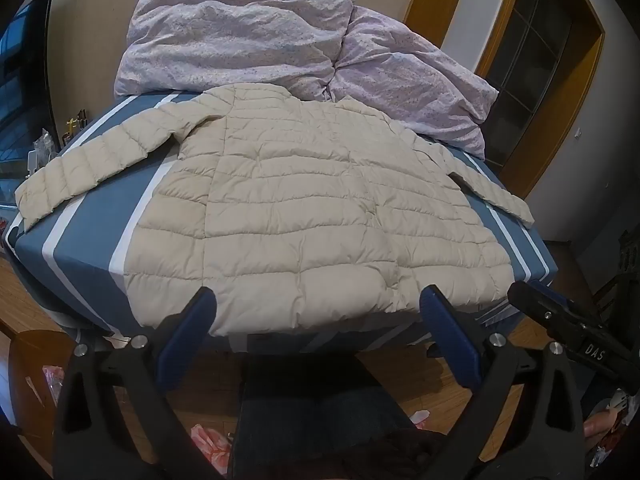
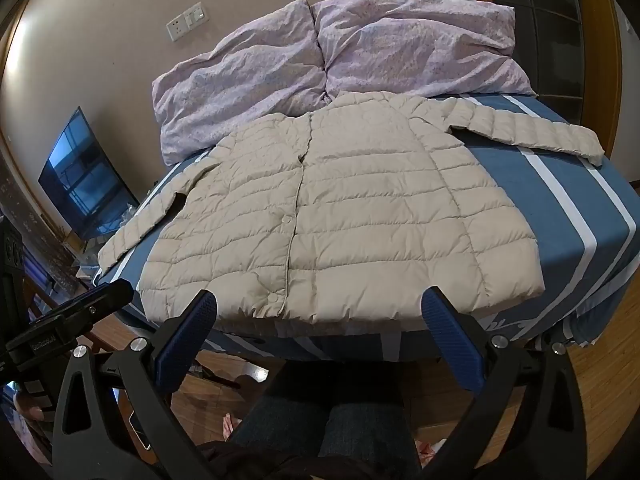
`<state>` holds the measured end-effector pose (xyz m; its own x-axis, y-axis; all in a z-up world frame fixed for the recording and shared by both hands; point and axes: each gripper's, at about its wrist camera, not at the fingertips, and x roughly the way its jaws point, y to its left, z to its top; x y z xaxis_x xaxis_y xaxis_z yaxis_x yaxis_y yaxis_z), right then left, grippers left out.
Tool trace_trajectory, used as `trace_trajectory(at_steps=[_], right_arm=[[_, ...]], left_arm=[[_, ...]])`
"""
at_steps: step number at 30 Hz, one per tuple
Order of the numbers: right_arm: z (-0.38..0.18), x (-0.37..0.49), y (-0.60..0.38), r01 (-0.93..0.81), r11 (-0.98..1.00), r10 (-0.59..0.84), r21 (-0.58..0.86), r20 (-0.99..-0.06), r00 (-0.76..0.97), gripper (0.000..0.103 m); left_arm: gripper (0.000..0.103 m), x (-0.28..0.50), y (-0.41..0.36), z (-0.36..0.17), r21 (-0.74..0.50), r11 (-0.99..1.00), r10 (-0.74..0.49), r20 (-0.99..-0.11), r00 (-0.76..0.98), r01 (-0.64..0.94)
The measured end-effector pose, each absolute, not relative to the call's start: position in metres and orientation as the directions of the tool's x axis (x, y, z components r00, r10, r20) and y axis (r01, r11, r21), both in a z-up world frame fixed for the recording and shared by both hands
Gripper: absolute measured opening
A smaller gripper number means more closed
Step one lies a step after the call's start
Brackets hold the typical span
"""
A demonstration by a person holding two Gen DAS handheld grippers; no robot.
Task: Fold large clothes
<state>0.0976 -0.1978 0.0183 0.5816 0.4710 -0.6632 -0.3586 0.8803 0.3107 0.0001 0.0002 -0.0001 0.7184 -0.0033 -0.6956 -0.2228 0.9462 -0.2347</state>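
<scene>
Both hand-held grippers hang released at the foot of the bed (image 1: 80,248), the left (image 1: 318,312) and right (image 2: 320,312) each with jaws wide and nothing between them. Just beyond lies the jacket (image 2: 340,208), front up, flat on the bed, hem near the edge, sleeves spread to both sides. The padded, slick fabric may slip from a shallow pinch, and tugging the hem could drag the jacket off the edge. Farther back, the quilt (image 1: 248,36) crowds the collar and could snag a fold.

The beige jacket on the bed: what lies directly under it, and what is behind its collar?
Under the jacket lies the blue sheet with white stripes; the part beneath it is covered. Behind the collar sits a bunched lilac quilt, touching it.
</scene>
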Motion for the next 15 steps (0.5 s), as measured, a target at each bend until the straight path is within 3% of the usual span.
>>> trace_trajectory(at_steps=[15], right_arm=[[0.0163,0.0968,-0.1982,-0.358,0.880,0.471,0.312,-0.664,0.580,0.102]], left_arm=[[0.101,0.0000,0.0002,0.0000,-0.233,0.947,-0.002,-0.695,0.719,-0.222]])
